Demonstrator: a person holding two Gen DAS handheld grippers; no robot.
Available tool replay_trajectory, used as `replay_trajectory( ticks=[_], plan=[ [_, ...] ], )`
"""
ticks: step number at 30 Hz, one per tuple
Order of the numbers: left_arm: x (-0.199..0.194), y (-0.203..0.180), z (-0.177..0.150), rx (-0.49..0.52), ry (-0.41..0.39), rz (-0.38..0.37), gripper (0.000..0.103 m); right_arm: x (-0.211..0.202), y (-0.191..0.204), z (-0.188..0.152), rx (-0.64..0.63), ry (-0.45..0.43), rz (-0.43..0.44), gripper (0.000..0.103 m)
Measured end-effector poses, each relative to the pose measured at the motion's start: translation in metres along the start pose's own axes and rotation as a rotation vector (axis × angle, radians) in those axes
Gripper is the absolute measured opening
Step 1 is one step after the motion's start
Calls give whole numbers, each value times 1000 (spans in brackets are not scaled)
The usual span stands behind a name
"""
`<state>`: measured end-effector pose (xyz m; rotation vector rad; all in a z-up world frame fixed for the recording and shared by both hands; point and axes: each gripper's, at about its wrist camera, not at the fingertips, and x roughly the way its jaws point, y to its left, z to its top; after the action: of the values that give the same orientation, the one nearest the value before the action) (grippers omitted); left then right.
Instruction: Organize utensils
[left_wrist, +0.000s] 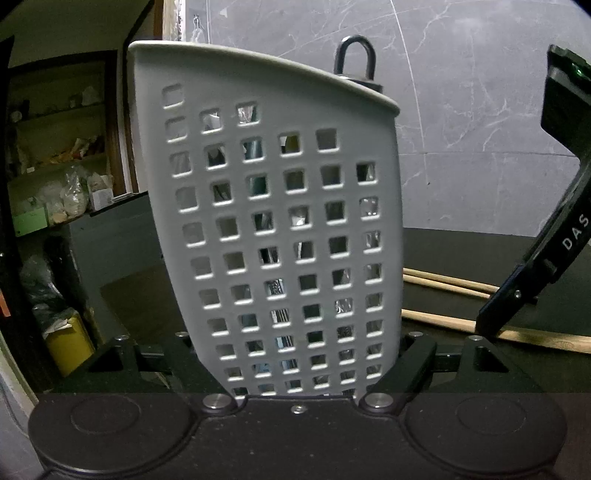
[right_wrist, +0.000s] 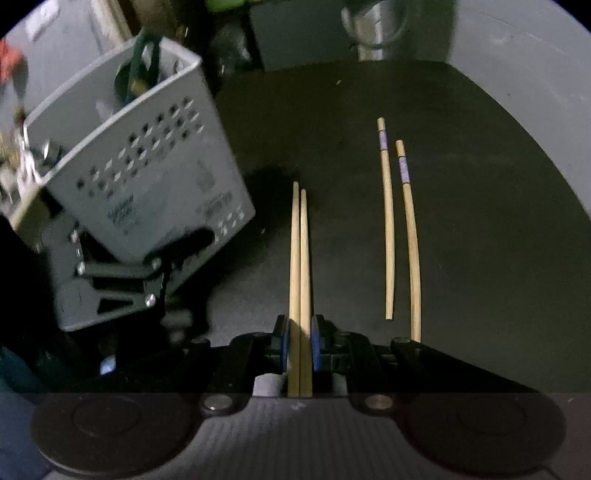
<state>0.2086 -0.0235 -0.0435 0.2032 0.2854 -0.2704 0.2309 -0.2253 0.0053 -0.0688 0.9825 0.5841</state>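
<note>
A person's right gripper (right_wrist: 300, 341) pinches a pair of plain wooden chopsticks (right_wrist: 299, 258) between its blue pads (right_wrist: 284, 343), tips pointing away over a dark tabletop (right_wrist: 332, 129). The left gripper (left_wrist: 299, 369) clamps the base of a grey perforated utensil caddy (left_wrist: 273, 229), held tilted at the left of the scene, with a black-looped tool handle (left_wrist: 355, 59) poking above its rim.

A second pair of chopsticks (right_wrist: 400, 236), banded in purple near the far ends, lies on the table to the right, well apart from the caddy.

The step in hand appears to be carrying the held pair to the caddy; it would go best if the sticks stay parallel in the pinch and go tips-first into the opening, clear of the handles already inside.

Behind stand a marbled grey wall (left_wrist: 461, 92), a steel vessel (right_wrist: 373, 26) at the table's far edge, and cluttered shelves (left_wrist: 55, 162) at far left.
</note>
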Motion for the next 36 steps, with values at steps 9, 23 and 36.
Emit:
replay_trajectory(
  ticks=[9, 23, 36],
  plan=[
    [2, -6, 2, 6, 7, 13, 80, -4, -26, -10, 106, -60, 97, 0],
    [2, -7, 3, 3, 9, 12, 81, -12, 21, -21, -28, -33, 96, 66],
    [3, -3, 2, 1, 9, 9, 80, -3, 60, -29, -218, -13, -87, 56]
  ],
)
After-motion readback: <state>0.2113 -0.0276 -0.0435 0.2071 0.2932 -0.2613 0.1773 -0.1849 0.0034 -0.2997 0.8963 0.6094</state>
